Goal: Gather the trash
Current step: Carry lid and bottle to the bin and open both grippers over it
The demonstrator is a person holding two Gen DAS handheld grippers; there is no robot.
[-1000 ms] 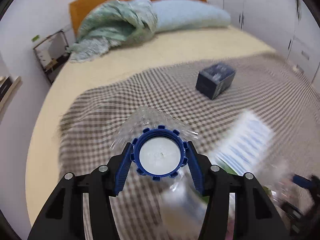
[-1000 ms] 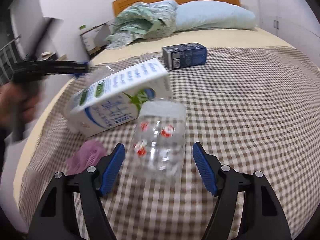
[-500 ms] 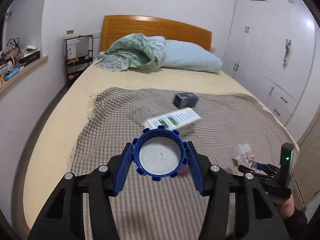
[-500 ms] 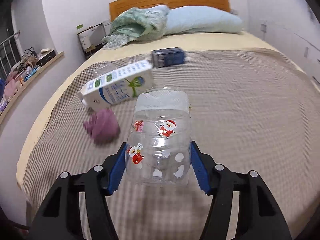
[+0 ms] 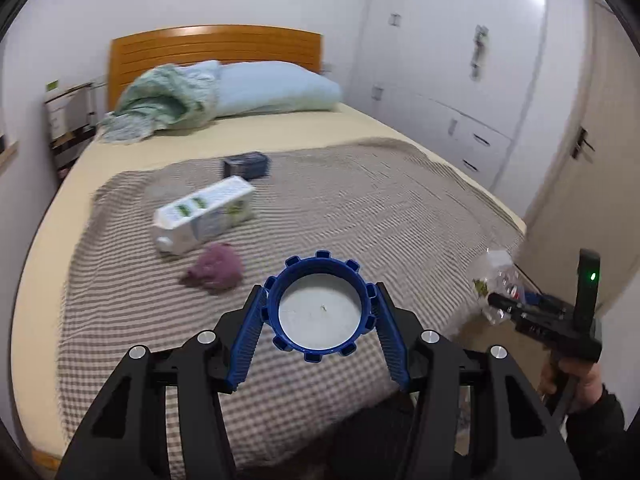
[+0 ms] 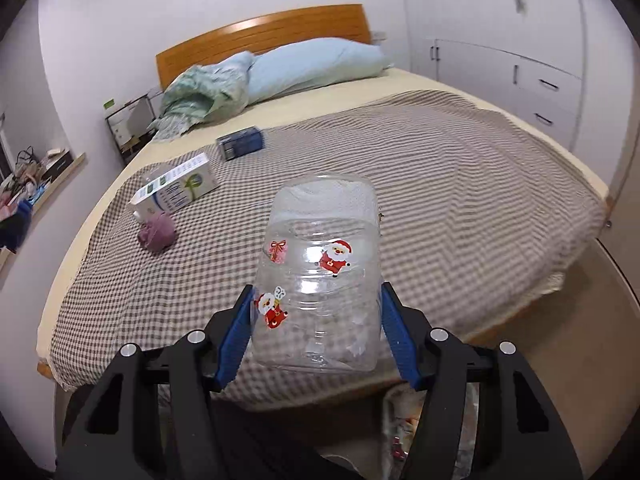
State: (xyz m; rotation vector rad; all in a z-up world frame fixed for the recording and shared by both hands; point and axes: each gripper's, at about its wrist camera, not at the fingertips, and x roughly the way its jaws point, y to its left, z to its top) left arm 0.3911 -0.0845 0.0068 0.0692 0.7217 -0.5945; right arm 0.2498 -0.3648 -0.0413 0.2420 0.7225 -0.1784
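On the checked blanket [image 6: 460,184], carton [image 6: 176,190], purple wad [image 6: 157,232] and dark box [image 6: 240,143] crowd the left; right side lies open.

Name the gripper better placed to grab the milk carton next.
Neither is free: the left gripper is shut on the blue lid, the right gripper on the clear jar. Probably left once emptied; the milk carton lies toward its side.
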